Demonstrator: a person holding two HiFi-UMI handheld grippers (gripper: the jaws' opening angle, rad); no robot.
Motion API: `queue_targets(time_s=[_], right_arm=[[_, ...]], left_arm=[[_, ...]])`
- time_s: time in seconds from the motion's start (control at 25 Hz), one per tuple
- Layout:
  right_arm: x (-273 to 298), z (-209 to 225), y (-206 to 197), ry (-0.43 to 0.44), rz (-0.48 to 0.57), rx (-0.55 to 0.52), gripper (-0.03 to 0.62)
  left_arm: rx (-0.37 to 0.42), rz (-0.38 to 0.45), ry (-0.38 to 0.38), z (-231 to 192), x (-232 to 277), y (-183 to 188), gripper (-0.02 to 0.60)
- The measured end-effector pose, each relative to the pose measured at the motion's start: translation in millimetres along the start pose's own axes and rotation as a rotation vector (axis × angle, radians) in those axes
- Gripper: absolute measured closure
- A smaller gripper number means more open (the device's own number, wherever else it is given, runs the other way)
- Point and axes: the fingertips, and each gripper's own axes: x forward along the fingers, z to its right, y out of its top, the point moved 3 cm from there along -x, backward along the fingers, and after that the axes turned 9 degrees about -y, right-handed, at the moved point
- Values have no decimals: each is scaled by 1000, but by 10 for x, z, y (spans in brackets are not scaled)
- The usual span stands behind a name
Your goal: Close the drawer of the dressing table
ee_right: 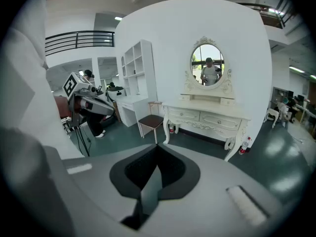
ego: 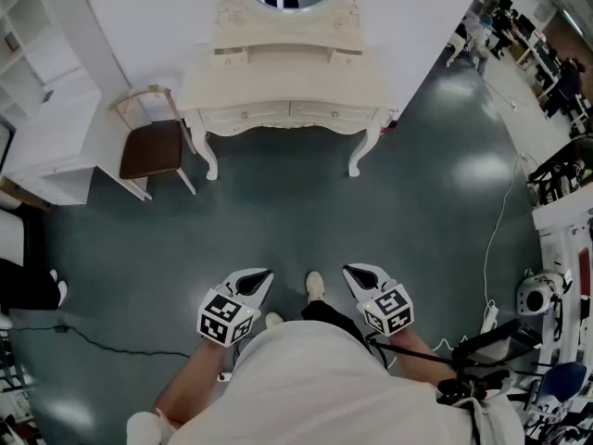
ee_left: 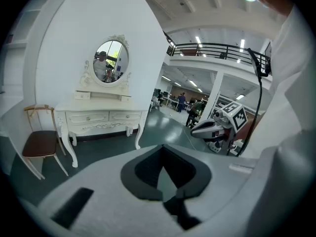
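The cream dressing table (ego: 287, 86) with its oval mirror stands against the far wall, well away from me across the dark floor. It also shows in the left gripper view (ee_left: 101, 116) and the right gripper view (ee_right: 210, 117). Its two front drawers (ego: 289, 113) look flush; the small upper left drawer (ego: 229, 57) seems to stick out slightly. My left gripper (ego: 262, 274) (ee_left: 163, 146) and right gripper (ego: 352, 271) (ee_right: 157, 146) hang close to my body, both shut and empty, pointing toward the table.
A brown-seated chair (ego: 153, 146) stands left of the table, beside a white desk and shelves (ego: 51, 146). Cables (ego: 500, 221) and equipment (ego: 537, 295) lie at the right. A small bottle (ee_right: 242, 146) stands by the table's right leg.
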Motion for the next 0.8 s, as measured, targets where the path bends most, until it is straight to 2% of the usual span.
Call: queue_targets(time_s=[0.32,0.56,0.8], right_arm=[[168,479,183,24,43,-15,599],[344,1013,371,49,65,-12,599],[522,1560,476,61,81,-31,597]], left_arm=[[12,-18,46,-81,349,208,578],[49,-30,72,-153,760,622,578],[36,-32,95,-282,1202,975,578]])
